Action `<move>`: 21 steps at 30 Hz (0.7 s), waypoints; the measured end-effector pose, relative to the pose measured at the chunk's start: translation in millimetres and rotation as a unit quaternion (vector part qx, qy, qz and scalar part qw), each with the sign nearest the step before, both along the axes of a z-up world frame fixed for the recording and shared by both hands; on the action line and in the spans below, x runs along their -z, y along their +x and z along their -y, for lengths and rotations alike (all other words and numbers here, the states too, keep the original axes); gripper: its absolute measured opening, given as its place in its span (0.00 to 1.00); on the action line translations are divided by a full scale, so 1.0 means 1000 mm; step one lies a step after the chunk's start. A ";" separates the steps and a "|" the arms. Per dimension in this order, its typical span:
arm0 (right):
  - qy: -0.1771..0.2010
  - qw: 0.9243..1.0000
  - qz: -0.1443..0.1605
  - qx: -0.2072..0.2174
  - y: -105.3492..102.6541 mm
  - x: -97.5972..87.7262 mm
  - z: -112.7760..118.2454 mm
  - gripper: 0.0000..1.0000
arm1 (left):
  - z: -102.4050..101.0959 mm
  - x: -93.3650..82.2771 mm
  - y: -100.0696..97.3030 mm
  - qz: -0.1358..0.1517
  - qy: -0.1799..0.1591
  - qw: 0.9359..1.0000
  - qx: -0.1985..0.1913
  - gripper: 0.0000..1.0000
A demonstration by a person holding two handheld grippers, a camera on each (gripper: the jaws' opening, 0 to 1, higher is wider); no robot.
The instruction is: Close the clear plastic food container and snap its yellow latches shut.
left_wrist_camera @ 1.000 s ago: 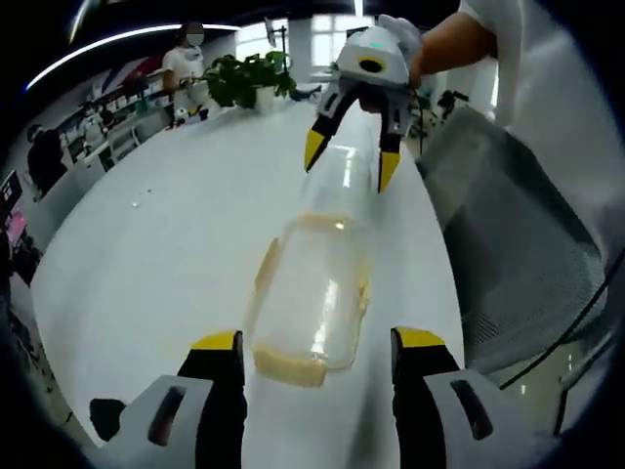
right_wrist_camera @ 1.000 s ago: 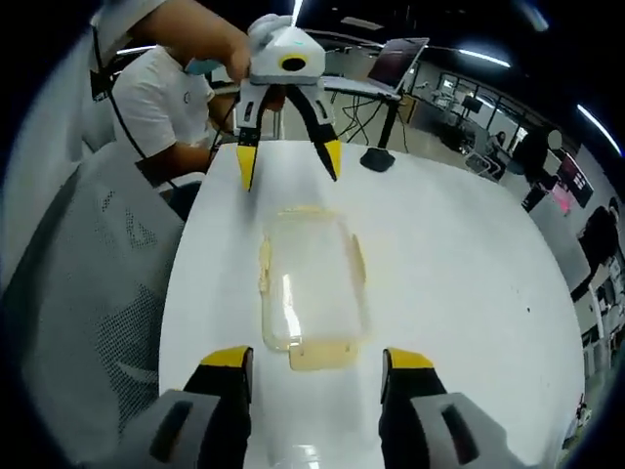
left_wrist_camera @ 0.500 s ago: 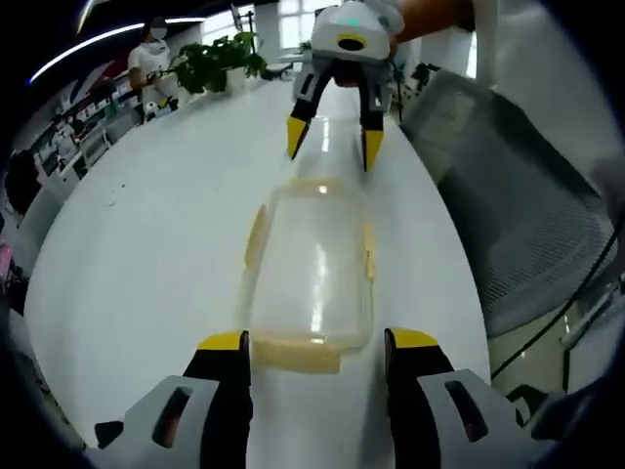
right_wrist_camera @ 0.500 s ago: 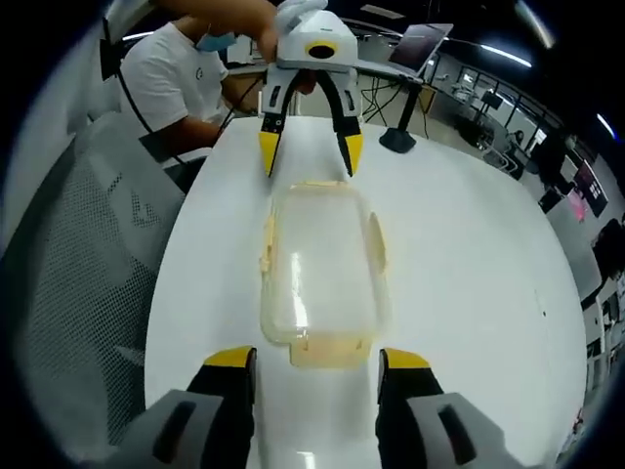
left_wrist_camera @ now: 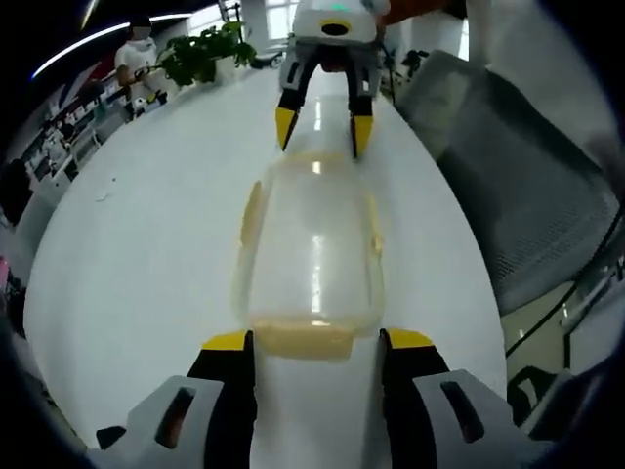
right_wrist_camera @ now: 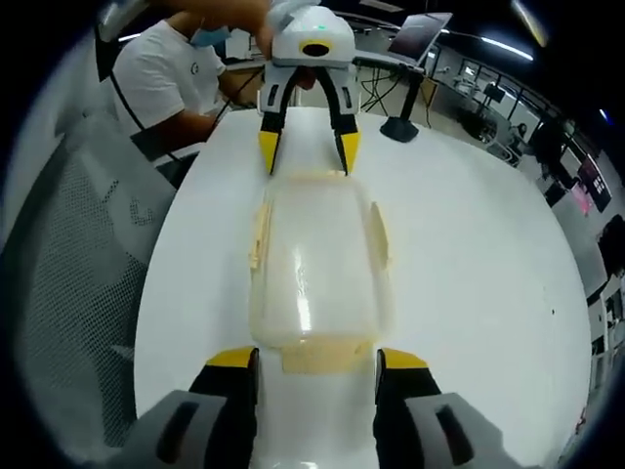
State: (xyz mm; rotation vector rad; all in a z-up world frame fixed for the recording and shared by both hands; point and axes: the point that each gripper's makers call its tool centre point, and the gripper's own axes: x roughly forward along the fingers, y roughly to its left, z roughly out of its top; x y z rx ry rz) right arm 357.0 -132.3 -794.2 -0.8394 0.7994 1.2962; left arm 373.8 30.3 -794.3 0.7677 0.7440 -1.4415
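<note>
In the left gripper view our left gripper (left_wrist_camera: 314,342) stands open astride the near end latch (left_wrist_camera: 301,340) of the clear container (left_wrist_camera: 311,259), lying lengthwise along the white table (left_wrist_camera: 146,244) edge beside the mesh chair (left_wrist_camera: 508,195). The right gripper (left_wrist_camera: 320,127), open, straddles the far end. We judge the latching step begins: next, press both end latches down.

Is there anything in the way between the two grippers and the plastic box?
Nothing visible is in the way. The left gripper and the right gripper sit at opposite ends of the clear container, each with open jaws facing an end latch, with bare white table around.
</note>
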 end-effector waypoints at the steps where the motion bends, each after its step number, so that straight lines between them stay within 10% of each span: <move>1: -0.006 1.000 0.002 -0.003 0.000 0.002 0.001 0.44 | 0.000 0.000 0.000 -0.001 0.000 1.000 -0.001 0.49; 21: -0.033 0.999 -0.027 -0.002 0.002 0.013 0.002 0.37 | 0.003 0.006 0.000 -0.002 0.002 1.000 0.007 0.39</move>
